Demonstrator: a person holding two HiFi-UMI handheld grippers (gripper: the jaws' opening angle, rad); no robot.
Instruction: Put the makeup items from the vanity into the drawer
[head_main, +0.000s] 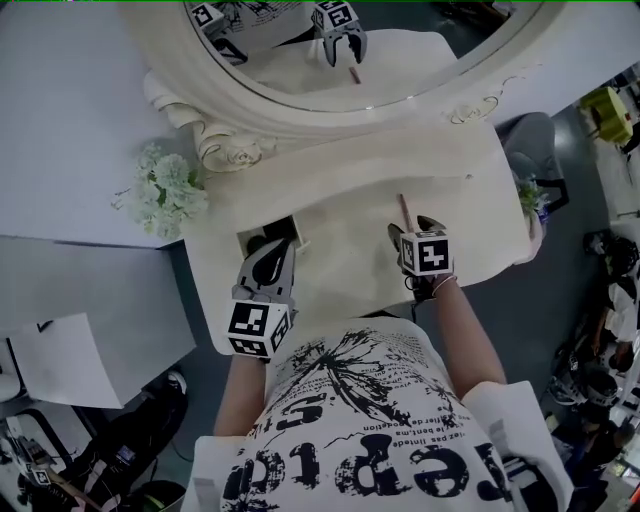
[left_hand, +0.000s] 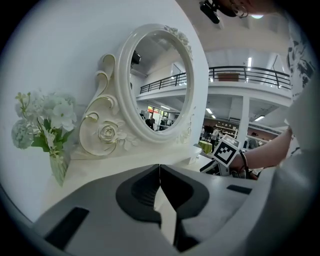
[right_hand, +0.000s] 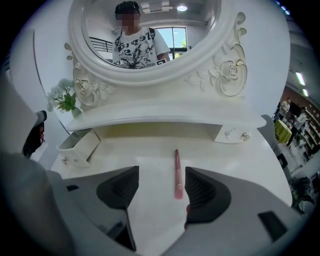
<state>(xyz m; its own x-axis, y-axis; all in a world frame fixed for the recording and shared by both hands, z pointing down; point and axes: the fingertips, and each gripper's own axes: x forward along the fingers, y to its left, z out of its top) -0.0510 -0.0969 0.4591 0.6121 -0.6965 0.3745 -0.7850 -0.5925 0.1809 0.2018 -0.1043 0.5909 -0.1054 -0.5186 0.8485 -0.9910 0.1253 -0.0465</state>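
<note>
So here's how it sits: only one makeup item can be seen, a pink pencil (right_hand: 177, 175), lying flat on the tabletop (right_hand: 150, 155) in the right half, roughly midway between the front edge and the back shelf. The long axis runs front to back, pointing at the mirror, so it's lined up pretty much with the way the right gripper (right_hand: 161, 175) is aimed.

The right jaws are spread wide and nothing is gripped. The pencil is framed in the gap between them, but off-centre, tucked just beside the right-hand jaw and apart from the left-hand one. A small sideways nudge would probably be needed before the pencil is pinched across its width.

The left gripper (left_hand: 159, 185) has its jaws pressed together with nothing held, and it's parked near the front-left part of the tabletop, well apart from the pencil. So the right one is clearly nearer.

The drawer (right_hand: 82, 145) is already pulled open at the back-left corner, so a carry across to the left is what's likely called for.
</note>
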